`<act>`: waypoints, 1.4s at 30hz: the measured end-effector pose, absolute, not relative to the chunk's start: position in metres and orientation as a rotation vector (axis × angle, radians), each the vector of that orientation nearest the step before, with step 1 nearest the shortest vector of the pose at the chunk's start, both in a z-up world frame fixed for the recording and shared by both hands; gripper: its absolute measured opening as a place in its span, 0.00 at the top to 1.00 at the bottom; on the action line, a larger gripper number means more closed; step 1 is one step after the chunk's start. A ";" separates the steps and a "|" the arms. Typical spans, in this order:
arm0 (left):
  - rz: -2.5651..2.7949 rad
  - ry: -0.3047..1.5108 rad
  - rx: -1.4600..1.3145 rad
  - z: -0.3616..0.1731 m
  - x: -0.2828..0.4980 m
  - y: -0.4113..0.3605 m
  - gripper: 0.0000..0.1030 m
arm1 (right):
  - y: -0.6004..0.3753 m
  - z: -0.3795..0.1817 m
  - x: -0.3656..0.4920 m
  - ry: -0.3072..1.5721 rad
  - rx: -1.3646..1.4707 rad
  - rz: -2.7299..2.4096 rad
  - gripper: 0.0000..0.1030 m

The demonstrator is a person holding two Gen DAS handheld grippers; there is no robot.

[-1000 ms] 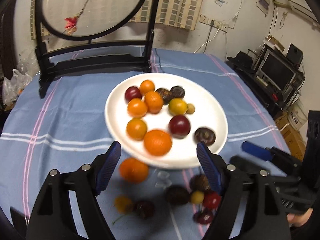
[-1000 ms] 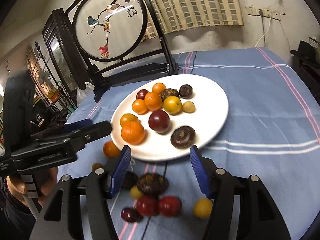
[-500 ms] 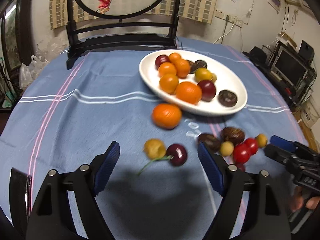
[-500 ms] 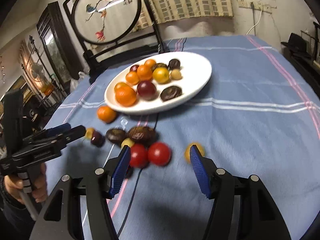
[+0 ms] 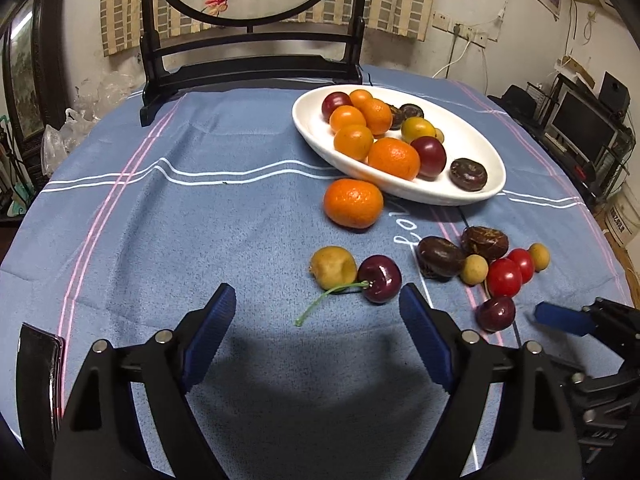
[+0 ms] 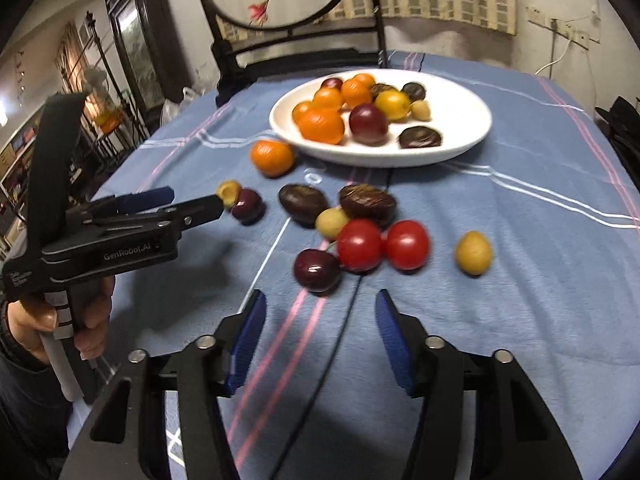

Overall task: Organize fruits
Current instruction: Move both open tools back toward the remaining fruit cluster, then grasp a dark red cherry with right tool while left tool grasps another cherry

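A white plate (image 5: 476, 148) (image 6: 460, 120) holds several oranges, plums and dark fruits. Loose on the blue cloth lie an orange (image 5: 353, 203) (image 6: 272, 157), a yellow fruit (image 5: 333, 267), a stemmed dark cherry (image 5: 379, 278) (image 6: 248, 205), two dark dates (image 5: 440, 258) (image 6: 303, 203), two red tomatoes (image 5: 505, 277) (image 6: 359, 245), another cherry (image 5: 495, 313) (image 6: 317, 270) and small yellow fruits (image 6: 473, 252). My left gripper (image 5: 316, 340) is open and empty, just short of the stemmed cherry. My right gripper (image 6: 320, 340) is open and empty, just short of the other cherry.
A dark wooden screen stand (image 5: 248, 64) (image 6: 296, 52) rises at the table's far side behind the plate. A dark flat object (image 5: 38, 356) lies at the table's left edge. Shelves and electronics (image 5: 580, 128) stand beyond the right edge.
Both grippers have pulled back from the plate toward the near edge. The loose fruits now lie ahead of the jaws. Both stay open and empty.
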State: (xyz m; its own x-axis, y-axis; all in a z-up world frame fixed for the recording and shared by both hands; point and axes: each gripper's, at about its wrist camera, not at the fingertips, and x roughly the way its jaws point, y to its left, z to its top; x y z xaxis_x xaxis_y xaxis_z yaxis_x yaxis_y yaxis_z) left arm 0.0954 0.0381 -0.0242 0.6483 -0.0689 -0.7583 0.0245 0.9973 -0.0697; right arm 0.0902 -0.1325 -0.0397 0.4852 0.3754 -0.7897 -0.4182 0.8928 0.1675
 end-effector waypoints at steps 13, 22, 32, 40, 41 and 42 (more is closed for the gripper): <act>-0.055 0.906 -0.099 -0.033 0.099 0.043 0.20 | -0.115 -0.049 0.110 0.976 -0.007 0.389 0.71; -0.080 0.912 -0.056 -0.039 0.099 0.032 0.20 | -0.129 -0.036 0.098 0.921 0.058 0.510 0.71; -0.083 0.943 -0.053 -0.044 0.102 0.016 0.23 | -0.145 -0.024 0.086 0.881 0.106 0.534 0.71; -0.065 0.950 0.017 -0.042 0.117 -0.003 0.57 | -0.152 -0.018 0.079 0.860 0.127 0.551 0.71; -0.068 0.955 0.008 -0.042 0.120 -0.003 0.57 | -0.152 -0.018 0.078 0.858 0.128 0.550 0.71; -0.069 0.961 0.001 -0.042 0.123 -0.004 0.57 | -0.153 -0.018 0.078 0.855 0.128 0.550 0.71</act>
